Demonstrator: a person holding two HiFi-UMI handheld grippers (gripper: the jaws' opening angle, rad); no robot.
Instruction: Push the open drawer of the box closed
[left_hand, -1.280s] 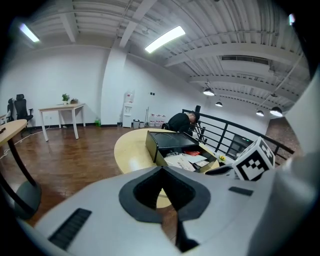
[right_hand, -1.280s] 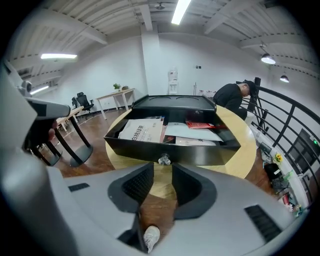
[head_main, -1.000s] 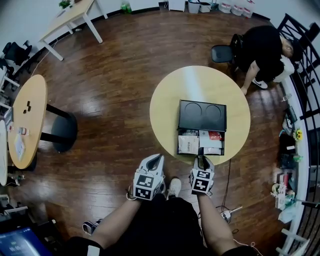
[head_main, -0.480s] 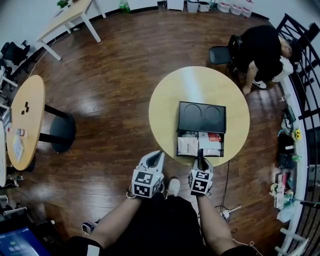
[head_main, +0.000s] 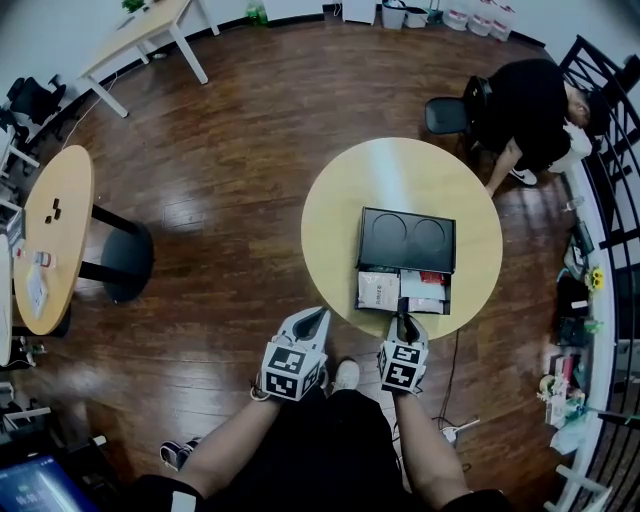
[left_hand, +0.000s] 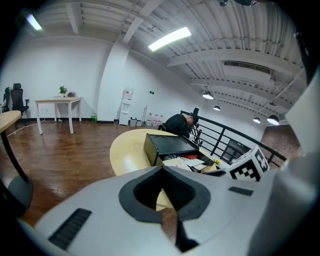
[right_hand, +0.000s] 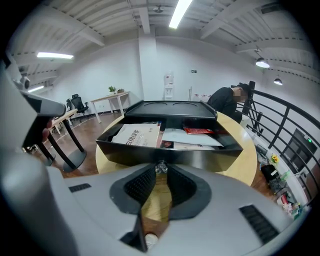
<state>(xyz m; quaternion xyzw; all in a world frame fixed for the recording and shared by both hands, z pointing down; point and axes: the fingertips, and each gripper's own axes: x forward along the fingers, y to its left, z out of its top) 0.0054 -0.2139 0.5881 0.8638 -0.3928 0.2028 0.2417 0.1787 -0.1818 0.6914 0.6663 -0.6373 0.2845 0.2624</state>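
Right gripper view, drawer booklet, print unreadable

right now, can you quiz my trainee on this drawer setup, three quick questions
1. True or false: the drawer of the black box is fully shut.
2. Which hand-held gripper has the drawer knob between its tips?
3. The drawer holds: A papers, B cups, C tools.
Key: 1 false, it stands open. 2 the right hand-held gripper. 3 A.
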